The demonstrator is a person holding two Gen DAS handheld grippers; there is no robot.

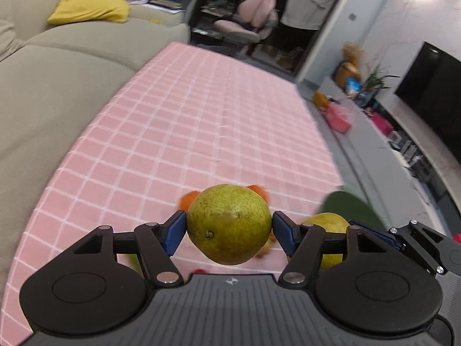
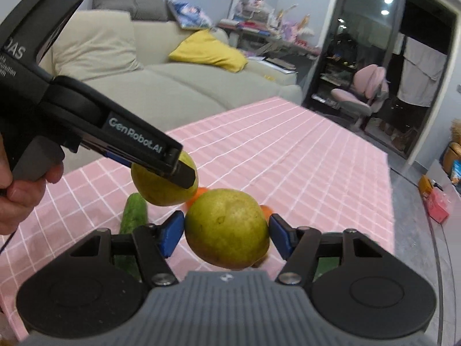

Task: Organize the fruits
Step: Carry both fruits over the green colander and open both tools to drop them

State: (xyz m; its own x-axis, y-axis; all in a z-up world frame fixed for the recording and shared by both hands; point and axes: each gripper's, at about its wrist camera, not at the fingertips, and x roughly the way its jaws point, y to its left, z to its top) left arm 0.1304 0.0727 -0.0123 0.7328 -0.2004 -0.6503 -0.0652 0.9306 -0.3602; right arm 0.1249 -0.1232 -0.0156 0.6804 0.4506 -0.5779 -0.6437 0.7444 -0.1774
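My left gripper [image 1: 229,230] is shut on a yellow-green pear [image 1: 229,223], held above the pink checked tablecloth [image 1: 201,115]. My right gripper [image 2: 226,230] is shut on a second yellow-green pear [image 2: 227,227], also off the cloth. In the right wrist view the left gripper [image 2: 184,173] comes in from the left with its pear [image 2: 158,187] just up-left of mine, close by. In the left wrist view the right gripper's fingers [image 1: 374,232] and its pear [image 1: 325,222] show at the right. Orange fruits [image 1: 259,191] lie behind the pears. A cucumber [image 2: 134,213] lies on the cloth at left.
A beige sofa [image 1: 57,86] with a yellow cushion [image 1: 89,5] borders the table's left side. The floor drops off past the table's right edge [image 1: 322,132]. A dark green object [image 1: 351,207] lies at the right. A pink chair [image 2: 363,92] stands beyond the far end.
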